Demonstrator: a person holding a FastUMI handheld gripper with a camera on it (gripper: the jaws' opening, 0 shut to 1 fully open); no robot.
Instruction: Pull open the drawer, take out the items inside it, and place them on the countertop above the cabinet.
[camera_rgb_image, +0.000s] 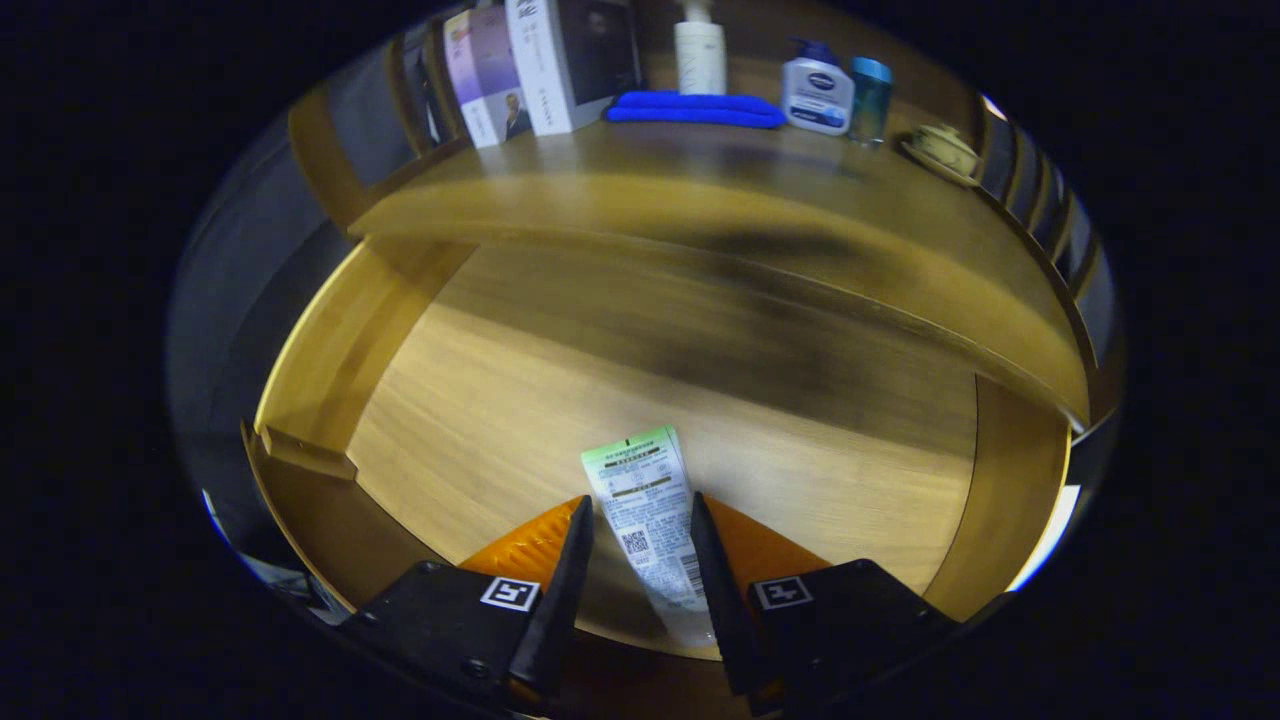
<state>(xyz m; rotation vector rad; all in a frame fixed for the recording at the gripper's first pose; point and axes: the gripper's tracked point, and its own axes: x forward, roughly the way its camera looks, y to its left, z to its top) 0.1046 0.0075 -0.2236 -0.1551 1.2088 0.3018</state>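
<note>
Gripper (640, 520): two black fingers with orange backs, set a tube's width apart over the near end of the open drawer (330, 370). Tube (650, 520): white with a green far end, lying flat on the drawer floor, lengthwise between the fingers; both inner faces sit at its sides, but whether they press on it cannot be told. Its green end reaches just past the fingertips. Drawer floor: bare wood left, right and far of the tube, bounded by a side wall left and another right. Countertop (700, 190): its front edge overhangs the far part of the drawer. Standing along its far side, left to right: boxes (545, 65), a folded blue cloth (695, 108) with a white bottle (700, 50) behind it, a pump bottle (817, 90), a teal-capped jar (870, 98), a small round object (942, 150) at far right. The countertop's near half is open wood.
</note>
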